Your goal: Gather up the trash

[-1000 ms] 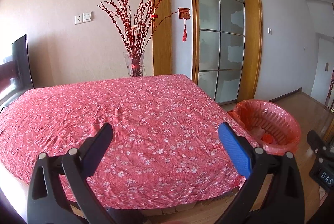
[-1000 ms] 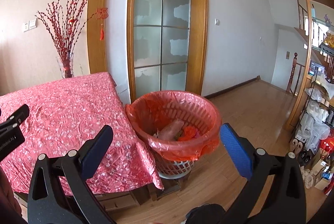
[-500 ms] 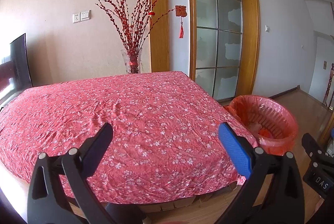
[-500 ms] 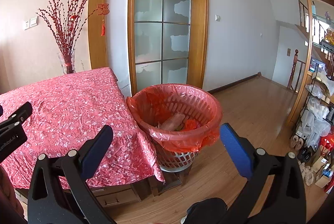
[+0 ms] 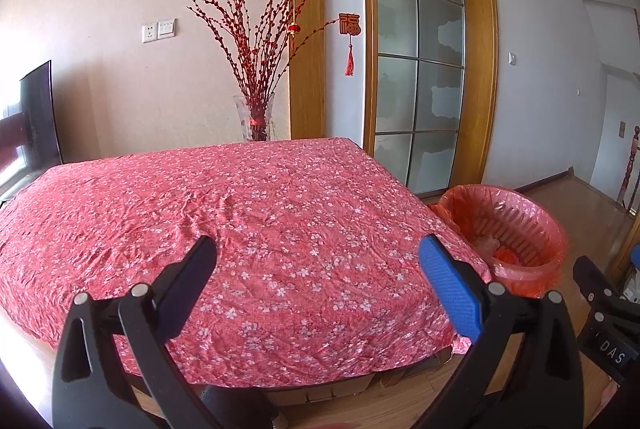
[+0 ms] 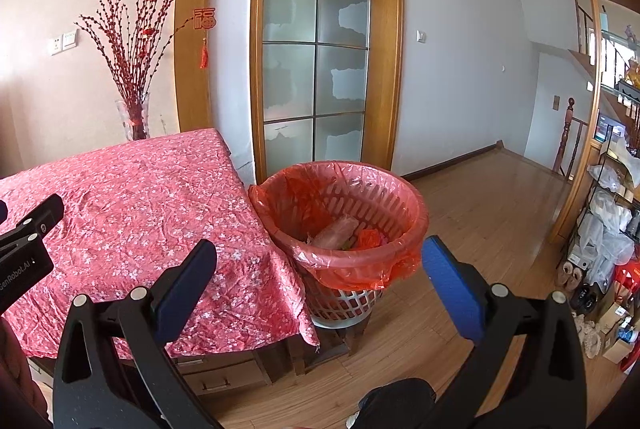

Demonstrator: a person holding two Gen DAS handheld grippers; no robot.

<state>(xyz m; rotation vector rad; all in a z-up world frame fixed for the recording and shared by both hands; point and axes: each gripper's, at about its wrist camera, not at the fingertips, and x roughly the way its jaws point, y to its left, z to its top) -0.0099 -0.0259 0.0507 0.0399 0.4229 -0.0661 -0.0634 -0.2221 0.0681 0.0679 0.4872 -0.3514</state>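
Note:
A white basket lined with a red plastic bag (image 6: 340, 225) stands on the floor by the table's right corner, with crumpled trash (image 6: 346, 231) lying inside. The left wrist view shows the same lined basket (image 5: 506, 229) at the right. My left gripper (image 5: 316, 269) hangs open over the near edge of the red flowered tablecloth (image 5: 224, 213), nothing between its fingers. My right gripper (image 6: 316, 269) is open too, held above and in front of the basket, empty. No loose trash shows on the cloth.
A glass vase of red branches (image 5: 258, 109) stands behind the table by the wall. A frosted glass door (image 6: 316, 69) is behind the basket. Wooden floor (image 6: 488, 205) stretches right toward cluttered shelves (image 6: 612, 213). A dark screen (image 5: 38, 117) sits at the far left.
Both grippers have drawn back and risen a little; the table and basket look lower and farther. Both stay open and empty.

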